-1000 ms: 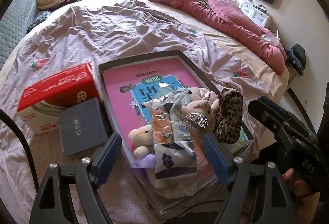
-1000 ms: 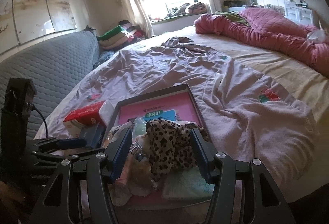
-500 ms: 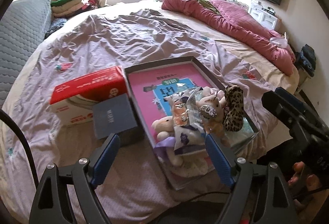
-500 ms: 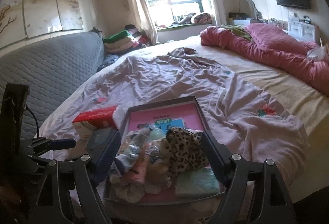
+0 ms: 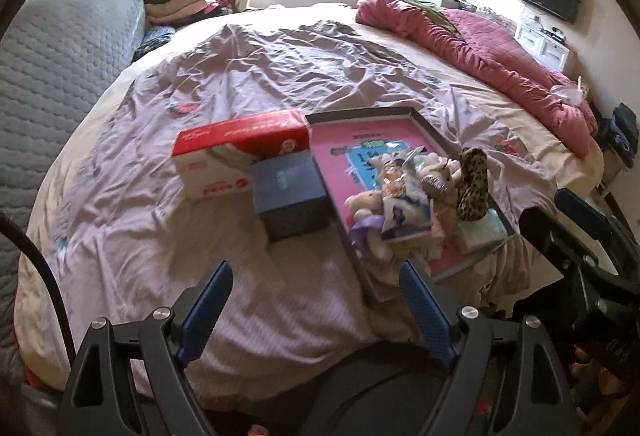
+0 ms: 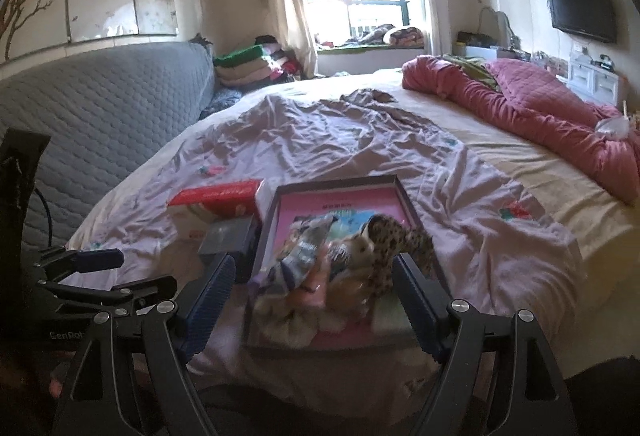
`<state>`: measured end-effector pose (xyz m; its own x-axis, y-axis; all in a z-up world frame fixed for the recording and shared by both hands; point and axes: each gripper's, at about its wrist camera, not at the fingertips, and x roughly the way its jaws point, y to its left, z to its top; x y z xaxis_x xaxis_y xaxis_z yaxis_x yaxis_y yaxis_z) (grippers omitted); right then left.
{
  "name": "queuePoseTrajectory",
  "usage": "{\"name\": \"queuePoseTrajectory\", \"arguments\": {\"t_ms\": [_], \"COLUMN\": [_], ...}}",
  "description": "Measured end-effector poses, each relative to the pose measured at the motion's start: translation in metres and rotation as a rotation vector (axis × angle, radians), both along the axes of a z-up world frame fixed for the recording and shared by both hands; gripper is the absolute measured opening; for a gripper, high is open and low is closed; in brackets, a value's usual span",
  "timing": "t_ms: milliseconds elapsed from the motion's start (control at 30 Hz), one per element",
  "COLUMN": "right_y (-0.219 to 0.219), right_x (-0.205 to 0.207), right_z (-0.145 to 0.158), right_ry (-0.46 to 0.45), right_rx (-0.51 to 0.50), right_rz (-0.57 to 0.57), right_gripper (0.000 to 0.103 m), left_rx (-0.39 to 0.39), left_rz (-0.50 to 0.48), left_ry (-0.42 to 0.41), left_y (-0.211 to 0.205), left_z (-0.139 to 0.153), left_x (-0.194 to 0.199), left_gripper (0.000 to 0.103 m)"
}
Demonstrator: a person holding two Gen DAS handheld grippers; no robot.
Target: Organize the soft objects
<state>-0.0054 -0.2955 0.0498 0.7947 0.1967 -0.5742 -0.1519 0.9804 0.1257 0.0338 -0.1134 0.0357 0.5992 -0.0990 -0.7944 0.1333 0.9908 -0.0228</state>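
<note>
The left gripper is held above the near edge of the bed, its two blue-padded fingers spread wide with nothing between them. The right gripper is likewise held released and empty, its fingers set well apart; it is also seen at the right edge of the left wrist view.

A shallow dark-rimmed tray is laid on the wrinkled lilac sheet near the foot of the bed, with a pink printed board lying flat inside it. The soft things are heaped in the near end of the tray: a pale plush toy, a crinkled plastic packet, and a leopard-print soft toy set at the right side of the heap, touching the other pieces. In the right wrist view the same heap is seen between the open fingers but beyond them, untouched by either pad.

Just left of the tray, a dark blue box is placed against the tray's rim, and a red and white carton is set behind it, touching it. A rolled pink quilt is stretched along the far right side of the bed. Folded clothes are stacked beside the grey quilted headboard.
</note>
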Motion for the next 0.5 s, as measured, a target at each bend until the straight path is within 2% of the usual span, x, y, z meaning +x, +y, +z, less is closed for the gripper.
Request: {"name": "queuePoseTrajectory", "arguments": {"t_ms": [100, 333, 500], "right_y": [0.005, 0.011, 0.018], "right_x": [-0.005, -0.019, -0.028], "right_z": [-0.004, -0.007, -0.005], "right_ry": [0.029, 0.053, 0.056], "right_rx": [-0.015, -0.02, -0.029], "right_rz": [0.004, 0.011, 0.023], "right_gripper": [0.082, 0.082, 0.082], "left_rx": [-0.029, -0.017, -0.003], "left_rz": [0.047, 0.103, 0.099], "left_ry": [0.008, 0.016, 0.019], "left_y": [0.011, 0.023, 0.023], "left_z": [-0.002, -0.007, -0.007], "left_x": [-0.011, -0.025, -0.035], "left_gripper": [0.085, 0.085, 0.085]}}
